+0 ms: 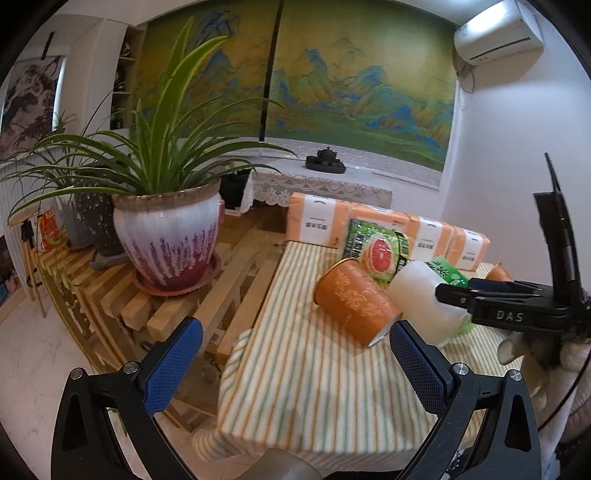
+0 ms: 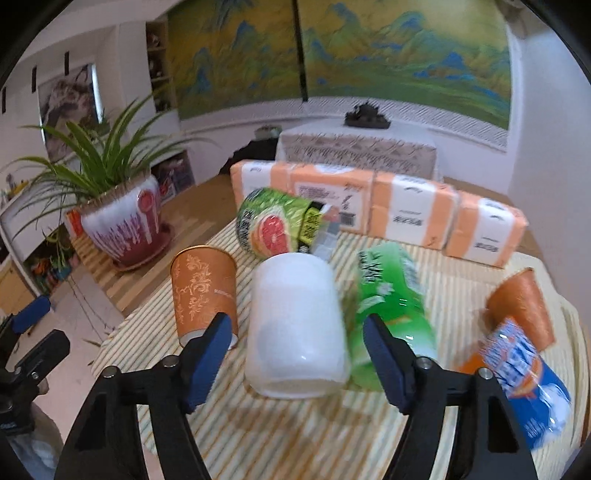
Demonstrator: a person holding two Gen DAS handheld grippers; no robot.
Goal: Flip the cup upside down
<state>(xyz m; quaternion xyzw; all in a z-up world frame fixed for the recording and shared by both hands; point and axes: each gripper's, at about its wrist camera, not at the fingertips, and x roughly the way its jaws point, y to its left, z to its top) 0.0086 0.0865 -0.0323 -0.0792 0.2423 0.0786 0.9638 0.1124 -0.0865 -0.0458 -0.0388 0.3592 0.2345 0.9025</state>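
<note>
Hovering over the white cup (image 2: 297,325), the right gripper (image 2: 291,354) has its jaws spread, one either side.

The cup stands on the striped surface (image 2: 258,435) between an orange cup (image 2: 203,291) and a green bottle (image 2: 391,310); the left gripper (image 1: 295,354) hangs spread at the near edge, tissue packs (image 2: 373,206) behind.

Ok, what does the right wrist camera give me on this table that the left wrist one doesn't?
Only the right wrist view shows the blue-and-orange snack bag at the table's right edge, and the right gripper open astride the white cup, though blurred.

Only the left wrist view shows the left gripper open and low, off the table's near-left corner, plus the air conditioner.

Both show the white cup, the nearer orange paper cup, the grapefruit can, the tissue packs and the potted plant.
</note>
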